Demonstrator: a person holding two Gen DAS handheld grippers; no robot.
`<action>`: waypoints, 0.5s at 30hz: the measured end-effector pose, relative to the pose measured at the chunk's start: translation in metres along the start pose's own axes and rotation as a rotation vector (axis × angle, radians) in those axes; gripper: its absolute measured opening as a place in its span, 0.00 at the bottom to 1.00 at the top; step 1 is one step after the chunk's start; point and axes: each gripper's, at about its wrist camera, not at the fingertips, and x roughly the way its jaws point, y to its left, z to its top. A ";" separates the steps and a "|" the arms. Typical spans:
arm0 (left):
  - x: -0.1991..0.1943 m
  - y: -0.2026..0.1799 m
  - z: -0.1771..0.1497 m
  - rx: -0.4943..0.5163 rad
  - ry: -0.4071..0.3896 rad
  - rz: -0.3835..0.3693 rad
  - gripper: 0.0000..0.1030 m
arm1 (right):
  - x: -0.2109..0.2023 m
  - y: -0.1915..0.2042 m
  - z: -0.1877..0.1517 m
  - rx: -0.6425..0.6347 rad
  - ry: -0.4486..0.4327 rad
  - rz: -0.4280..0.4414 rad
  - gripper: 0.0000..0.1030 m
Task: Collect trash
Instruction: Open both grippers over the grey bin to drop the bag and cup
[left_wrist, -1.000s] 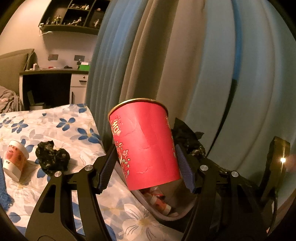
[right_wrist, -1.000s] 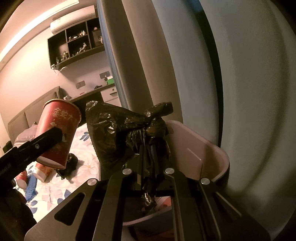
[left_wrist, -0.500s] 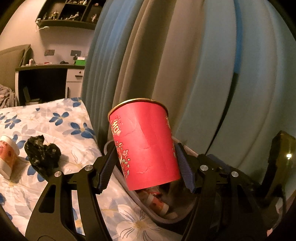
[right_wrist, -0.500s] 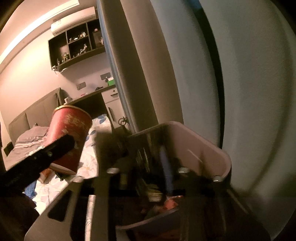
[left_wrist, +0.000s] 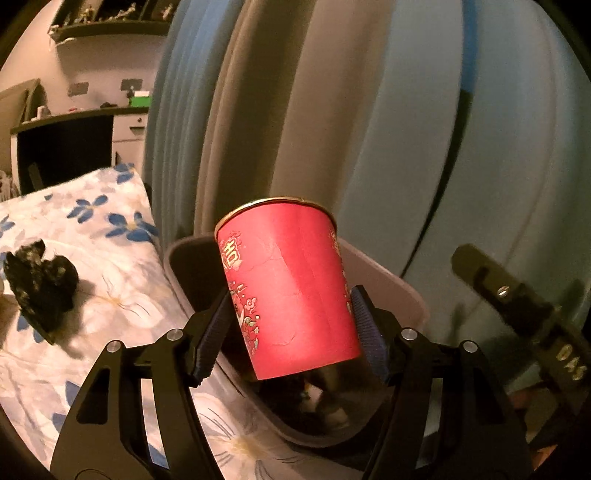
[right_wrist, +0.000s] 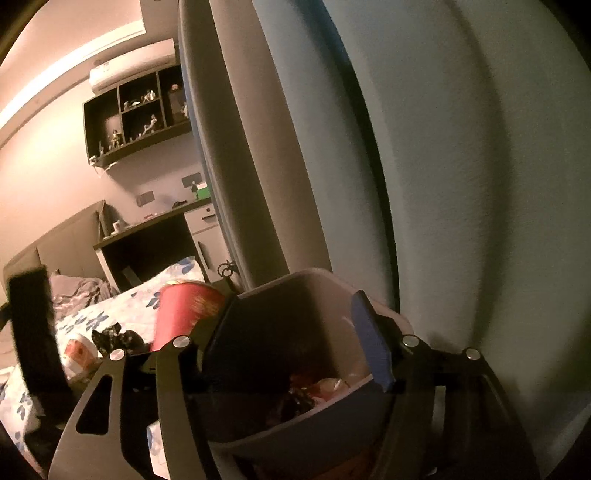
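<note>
Left tool (left_wrist: 291, 328) clamped on the red paper cup (left_wrist: 291, 295), both blue pads pressed to its sides. Cup is tilted, gold rim up, held right over the open mouth of the grey trash bin (left_wrist: 388, 280). Bin stands just beside the edge of the bed (left_wrist: 110, 332) with the blue-flower sheet, against the curtain (left_wrist: 369, 110).

Right tool (right_wrist: 295, 350) apart and still opening, nothing between its 2 fingers. It points down into the bin; the far wall and rim show through the gap. Inside the bin: a dark heap with some red and white scraps (right_wrist: 321, 387), too dim to tell apart.

Still on the bed: 1 crumpled black bag (left_wrist: 40, 284), well apart from the bin, and 1 white cup with red print (right_wrist: 79, 354) lying next to it in the right wrist view.

Far end of the room: dark desk and wall shelf with small figurines, blurred.
</note>
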 end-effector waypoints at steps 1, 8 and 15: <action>0.001 -0.001 -0.001 0.001 0.006 -0.004 0.65 | -0.001 0.000 0.000 0.000 0.000 0.000 0.61; -0.015 0.007 -0.002 -0.033 -0.022 0.002 0.88 | -0.010 0.003 -0.001 0.004 -0.013 0.006 0.61; -0.053 0.044 -0.010 -0.135 -0.041 0.156 0.93 | -0.021 0.016 -0.003 -0.022 -0.021 0.039 0.63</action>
